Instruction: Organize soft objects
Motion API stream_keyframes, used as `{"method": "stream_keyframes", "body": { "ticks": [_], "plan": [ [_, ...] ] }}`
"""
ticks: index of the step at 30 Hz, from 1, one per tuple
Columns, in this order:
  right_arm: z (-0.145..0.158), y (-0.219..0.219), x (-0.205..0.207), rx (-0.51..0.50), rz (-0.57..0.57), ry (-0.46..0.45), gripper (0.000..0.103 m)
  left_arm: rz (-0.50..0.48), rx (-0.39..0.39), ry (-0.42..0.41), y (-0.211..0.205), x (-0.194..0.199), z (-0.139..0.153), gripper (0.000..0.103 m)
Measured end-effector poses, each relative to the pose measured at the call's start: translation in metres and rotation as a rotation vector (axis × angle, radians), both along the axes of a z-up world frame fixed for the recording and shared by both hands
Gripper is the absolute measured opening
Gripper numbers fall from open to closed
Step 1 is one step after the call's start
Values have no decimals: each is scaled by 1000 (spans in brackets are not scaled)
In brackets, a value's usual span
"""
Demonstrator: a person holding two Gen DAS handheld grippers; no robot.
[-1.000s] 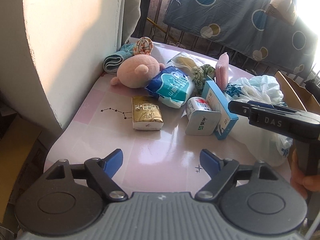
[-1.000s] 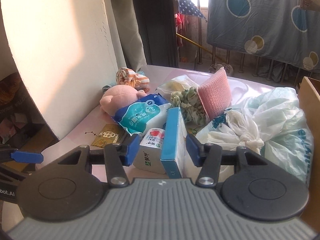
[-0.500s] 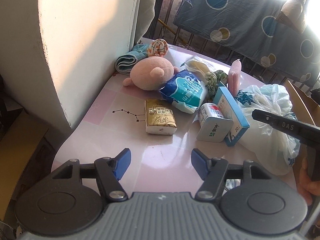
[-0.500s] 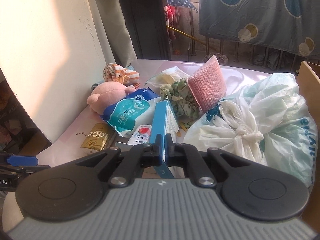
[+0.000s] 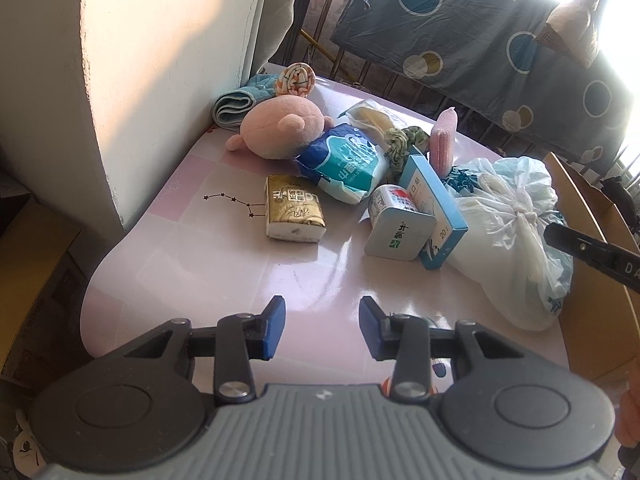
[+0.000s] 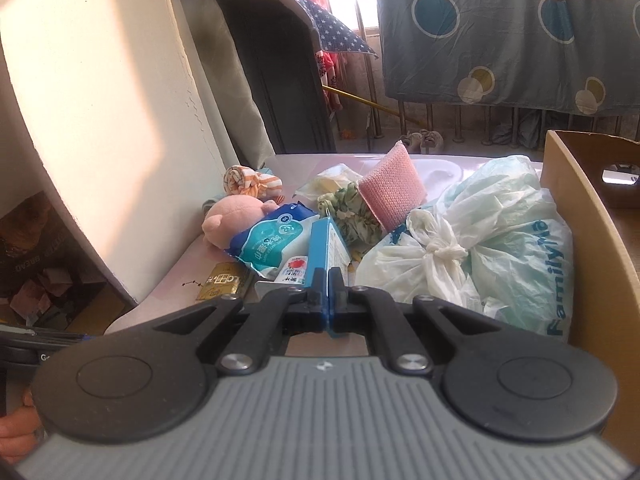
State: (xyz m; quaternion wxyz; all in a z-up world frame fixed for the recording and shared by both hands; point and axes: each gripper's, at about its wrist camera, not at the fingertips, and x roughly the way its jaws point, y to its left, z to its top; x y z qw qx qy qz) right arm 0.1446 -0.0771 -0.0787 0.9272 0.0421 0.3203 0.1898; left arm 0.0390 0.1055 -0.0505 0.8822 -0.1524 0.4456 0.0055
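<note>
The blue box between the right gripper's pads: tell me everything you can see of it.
The blue box is a thin, flat carton, seemingly cardboard, with blue edges and a pale printed face. It stands on edge, tilted, leaning between a small white tin and the knotted plastic bag. The right gripper is shut on its near edge.

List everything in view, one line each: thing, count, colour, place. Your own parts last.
table: 1, pink, under everything
plush toy: 1, pink, far left by the wall
folded cloth: 1, light blue, against the wall
rolled cloth: 1, orange-striped, behind the plush toy
wipes pack: 1, blue and white, leaning on the plush toy
tissue pack: 1, gold, middle
carton: 1, white, beside the flat box
flat box: 1, blue, on edge
scrunchie: 1, green, behind the flat box
sponge: 1, pink, upright
plastic bag: 1, white, knotted, right
cardboard box: 1, brown, far right
left tool: closing, nothing between
right tool: shut, empty
</note>
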Motion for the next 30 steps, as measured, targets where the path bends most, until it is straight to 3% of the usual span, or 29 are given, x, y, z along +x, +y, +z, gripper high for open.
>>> {"method": "stream_keyframes", "body": {
  "ticks": [3,8,10,12,18,22,30],
  "plan": [
    [1,4,-3,-18,20,-6,4,-26,-21,0,-2,6,3,41],
    [4,10,2,-7,32,-22,39,-107,-38,-34,-10,41,28,43],
    [-4,13,0,6,42,-29,48,-145,-56,-32,-21,64,36,52],
    [-8,14,-1,10,45,-24,49,-194,-64,-26,-35,88,40,57],
    [-37,15,4,36,45,39,50,-230,-15,67,-79,162,19,53],
    [-45,9,8,50,41,59,50,-213,29,148,-94,195,-4,34],
    [-54,-10,17,93,12,75,50,-170,67,182,-106,212,-21,26]
  ]
}}
